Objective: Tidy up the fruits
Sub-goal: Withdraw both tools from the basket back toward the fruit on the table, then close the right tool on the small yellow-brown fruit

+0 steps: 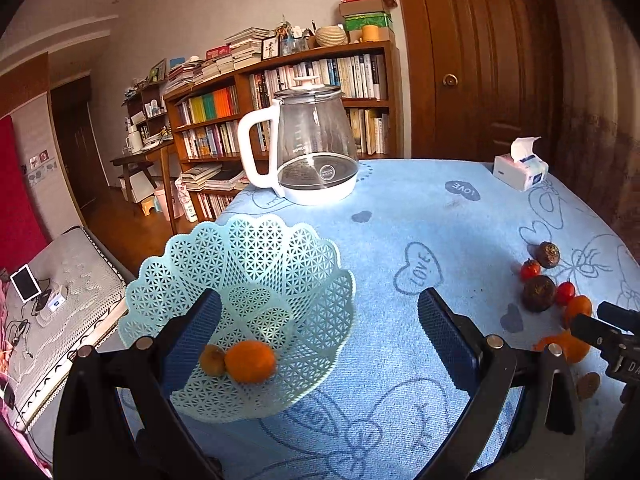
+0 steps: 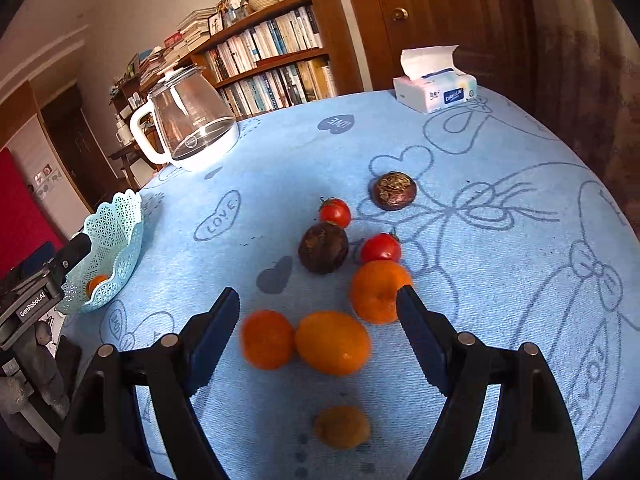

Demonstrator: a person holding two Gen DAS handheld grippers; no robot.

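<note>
Two fruits sitting in basket [image 1: 240, 264]; most fruits [image 2: 332, 342] waiting on tabletop [image 2: 500, 280]. Right claw [image 2: 318, 312] spread wide, hovering over oranges; left claw [image 1: 320, 312] spread, empty, at basket.

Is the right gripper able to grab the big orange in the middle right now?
Probably yes. The right gripper is open, and the big orange lies between its fingers on the blue tablecloth. A smaller orange touching it might get nudged.

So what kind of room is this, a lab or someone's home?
Most likely a home living room or study: a packed bookshelf by a wooden door, and a table under a blue cloth with a kettle and tissues.
</note>
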